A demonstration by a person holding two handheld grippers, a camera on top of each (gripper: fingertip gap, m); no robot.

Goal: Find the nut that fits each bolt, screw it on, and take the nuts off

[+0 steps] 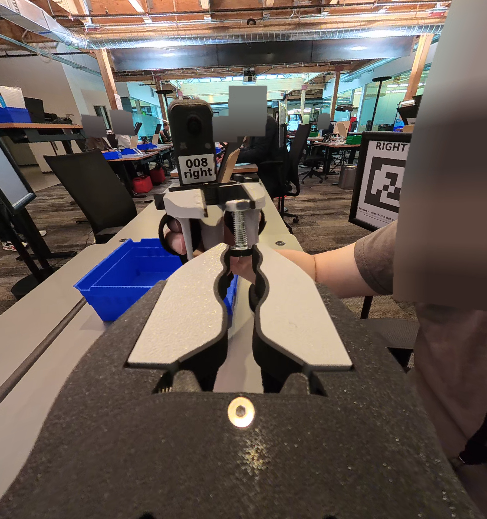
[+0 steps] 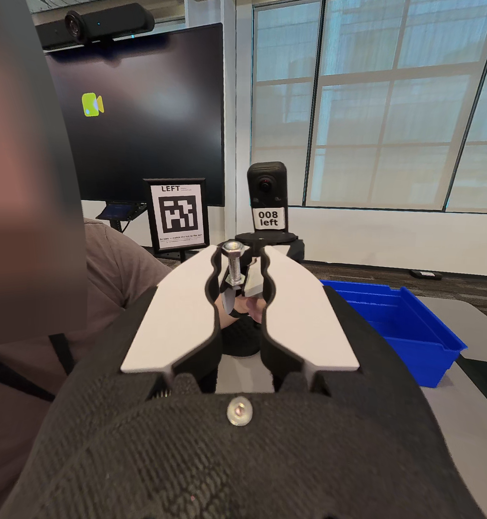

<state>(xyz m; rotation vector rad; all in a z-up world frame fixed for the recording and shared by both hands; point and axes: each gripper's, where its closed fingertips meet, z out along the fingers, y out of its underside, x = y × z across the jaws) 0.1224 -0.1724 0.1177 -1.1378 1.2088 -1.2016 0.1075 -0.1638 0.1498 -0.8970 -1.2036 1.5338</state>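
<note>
Left wrist view: blue bin (image 1: 130, 278) behind bolt (image 1: 239, 224).

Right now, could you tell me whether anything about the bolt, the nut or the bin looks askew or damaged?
Nothing stands out. The bolt hangs head-up and roughly plumb from the right gripper, with the nut threaded near its lower end and pinched squarely by the left gripper. The blue bin sits flat and intact on the table.
</note>
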